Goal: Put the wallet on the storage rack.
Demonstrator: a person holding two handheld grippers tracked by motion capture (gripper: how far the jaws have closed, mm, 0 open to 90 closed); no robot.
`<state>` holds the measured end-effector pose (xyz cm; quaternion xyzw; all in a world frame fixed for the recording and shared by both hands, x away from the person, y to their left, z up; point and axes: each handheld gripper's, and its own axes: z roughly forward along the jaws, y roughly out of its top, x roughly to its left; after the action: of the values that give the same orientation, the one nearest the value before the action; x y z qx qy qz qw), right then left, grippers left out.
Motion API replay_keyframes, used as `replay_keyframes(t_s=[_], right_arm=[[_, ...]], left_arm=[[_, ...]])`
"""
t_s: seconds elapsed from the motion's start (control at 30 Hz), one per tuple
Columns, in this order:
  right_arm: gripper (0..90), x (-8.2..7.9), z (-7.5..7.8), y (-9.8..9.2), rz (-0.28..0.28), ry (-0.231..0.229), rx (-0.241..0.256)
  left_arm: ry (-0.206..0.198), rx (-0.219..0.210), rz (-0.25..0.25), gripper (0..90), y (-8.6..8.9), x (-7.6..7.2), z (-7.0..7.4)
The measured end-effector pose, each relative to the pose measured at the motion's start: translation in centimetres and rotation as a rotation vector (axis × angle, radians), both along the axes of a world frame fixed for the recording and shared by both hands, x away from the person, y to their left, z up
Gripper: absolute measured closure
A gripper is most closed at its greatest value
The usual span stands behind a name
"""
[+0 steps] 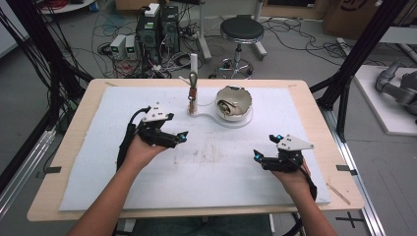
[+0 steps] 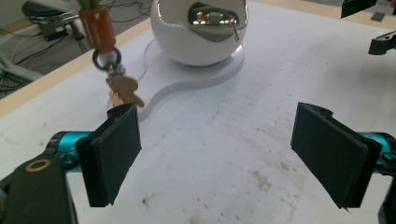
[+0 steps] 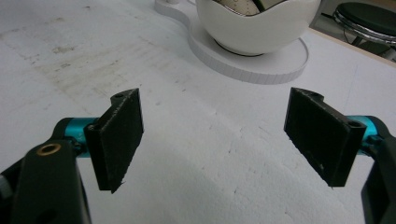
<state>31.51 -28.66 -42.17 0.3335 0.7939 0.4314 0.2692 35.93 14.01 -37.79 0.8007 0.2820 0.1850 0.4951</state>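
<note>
A white egg-shaped bowl sits on a flat white stand at the far middle of the table; a small metal clasp thing lies inside the bowl. Beside it a white post holds an orange tag from which a ring and brass keys hang. My left gripper hovers open over the mat, nearer than the keys. My right gripper is open too, over the mat to the near right of the bowl. Both pairs of jaws stand wide apart with nothing between them.
A white foam mat with brown stains covers the wooden table. Beyond the far edge stand a black stool, computer boxes and tangled cables. Black frame posts rise at both sides.
</note>
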Motion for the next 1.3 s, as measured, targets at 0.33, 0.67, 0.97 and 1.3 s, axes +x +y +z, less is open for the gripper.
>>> replay_keyframes(t_s=[0.33, 0.67, 0.97, 1.3], right_arm=[[20.2, 0.1, 0.1, 0.1, 0.004, -0.008, 0.008], [20.2, 0.3, 0.0, -0.2, -0.007, -0.022, 0.011], [20.2, 0.6, -0.1, -0.8, -0.032, -0.027, 0.023], [20.2, 0.8, -0.4, -0.5, -0.002, -0.018, 0.0]], left_arm=[[-0.005, -0.017, 0.057, 15.9, 3.5, -2.2, -1.3], [-0.024, -0.057, 0.118, 15.9, 7.3, -4.4, -1.8], [-0.012, -0.086, 0.162, 15.9, 9.8, -5.5, -3.2], [-0.006, -0.062, 0.147, 15.9, 9.4, -5.1, -3.8]])
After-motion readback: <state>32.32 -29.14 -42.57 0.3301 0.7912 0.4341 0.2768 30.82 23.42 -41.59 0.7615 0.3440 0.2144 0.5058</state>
